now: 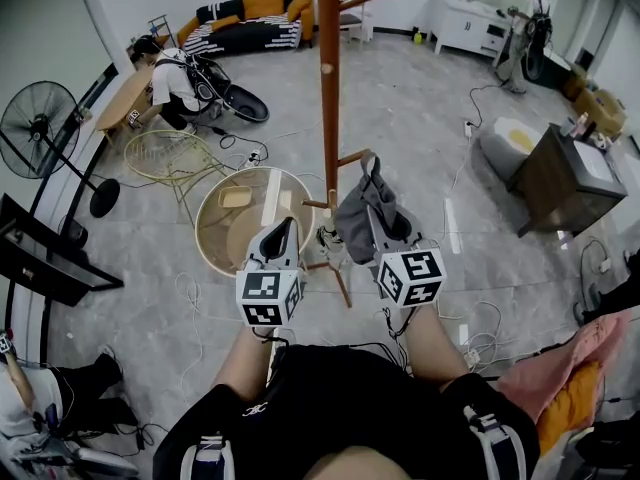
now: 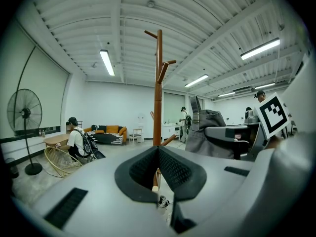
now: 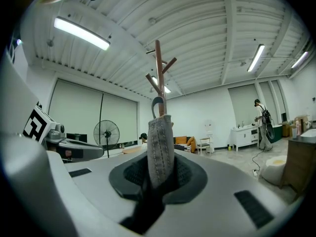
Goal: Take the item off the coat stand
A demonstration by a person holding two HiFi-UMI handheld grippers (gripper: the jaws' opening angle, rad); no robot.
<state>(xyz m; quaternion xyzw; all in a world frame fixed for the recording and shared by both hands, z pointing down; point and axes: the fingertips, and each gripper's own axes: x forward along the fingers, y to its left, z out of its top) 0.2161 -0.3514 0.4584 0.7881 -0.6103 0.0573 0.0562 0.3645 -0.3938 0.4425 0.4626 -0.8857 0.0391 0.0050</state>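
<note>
The right gripper [image 3: 160, 174] has its jaws narrowly apart, clamped on the edge of the grey bag [image 3: 160, 144]. The bag hangs just beside the stand [image 1: 328, 88], with its strap loop at a low peg [image 1: 352, 157]. The left gripper [image 2: 158, 166] is empty, its jaws together, and faces the stand.

No word, number or brand can be read – the left cube [image 1: 270, 298] and right cube [image 1: 411, 276], just below the coat stand [image 1: 328, 88], bear only black-and-white square patterns
</note>
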